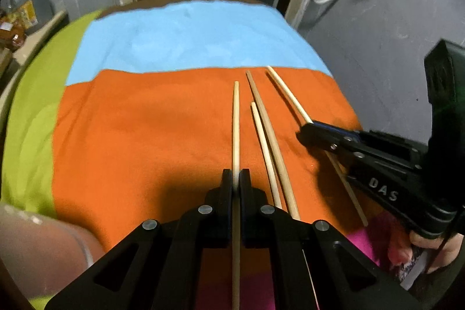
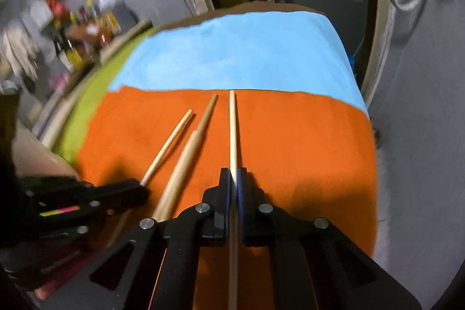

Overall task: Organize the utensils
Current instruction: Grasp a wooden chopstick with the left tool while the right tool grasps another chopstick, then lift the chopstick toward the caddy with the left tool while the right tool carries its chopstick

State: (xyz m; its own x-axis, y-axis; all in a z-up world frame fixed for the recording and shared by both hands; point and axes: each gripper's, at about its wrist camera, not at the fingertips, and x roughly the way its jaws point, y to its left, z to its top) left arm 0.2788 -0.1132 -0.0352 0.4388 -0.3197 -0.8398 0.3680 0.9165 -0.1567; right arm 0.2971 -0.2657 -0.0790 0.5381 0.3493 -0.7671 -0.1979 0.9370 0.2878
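Note:
Several wooden chopsticks lie lengthwise on an orange cloth (image 1: 145, 135). My left gripper (image 1: 236, 179) is shut on the leftmost chopstick (image 1: 235, 121), which runs back between its fingers. Two more chopsticks (image 1: 267, 141) lie side by side just right of it. My right gripper (image 1: 305, 132) is shut on the rightmost chopstick (image 1: 286, 90). In the right wrist view my right gripper (image 2: 234, 179) clamps that chopstick (image 2: 232, 130); the two loose chopsticks (image 2: 189, 159) lie to its left, and the left gripper (image 2: 136, 193) holds the far-left chopstick (image 2: 171, 141).
A blue cloth (image 1: 189, 37) covers the far half of the table and a green cloth (image 1: 29, 121) the left side. A pink cloth (image 1: 360, 240) shows at the near right. Bottles and clutter (image 2: 84, 28) stand beyond the table's left. Grey floor lies to the right.

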